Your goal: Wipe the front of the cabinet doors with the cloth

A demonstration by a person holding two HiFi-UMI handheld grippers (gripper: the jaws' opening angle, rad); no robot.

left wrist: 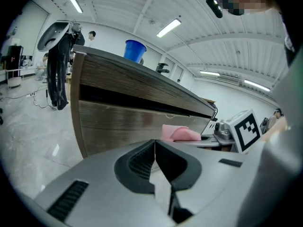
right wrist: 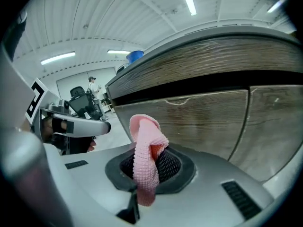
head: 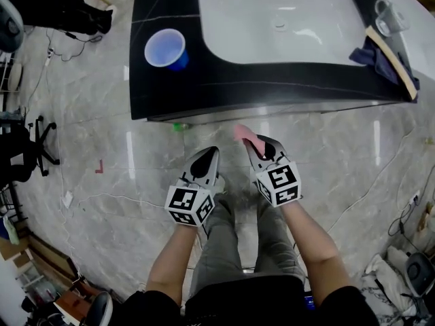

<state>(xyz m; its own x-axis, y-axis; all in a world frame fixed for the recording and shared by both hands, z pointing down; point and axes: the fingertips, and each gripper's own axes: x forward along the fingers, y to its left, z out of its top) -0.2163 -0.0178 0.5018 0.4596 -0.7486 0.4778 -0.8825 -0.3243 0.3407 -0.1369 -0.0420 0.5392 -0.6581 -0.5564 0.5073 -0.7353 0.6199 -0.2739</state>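
Before the wood-grain cabinet doors (right wrist: 199, 122), the right gripper (right wrist: 147, 169) clamps the pink cloth (right wrist: 144, 150) in its jaws, the left gripper (left wrist: 155, 161) with jaws closed on nothing; flat, overlapping strokes would likely clean best.

Left forearm (head: 173, 257) and right forearm (head: 314, 240) bare, reaching forward and down, side by side. Left gripper (head: 209, 153): jaws together, nothing between. Right gripper (head: 253, 141): jaws clamped on pink cloth (right wrist: 144, 145).

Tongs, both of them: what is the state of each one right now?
Left tongs: closed, holding nothing.
Right tongs: closed on the cloth.
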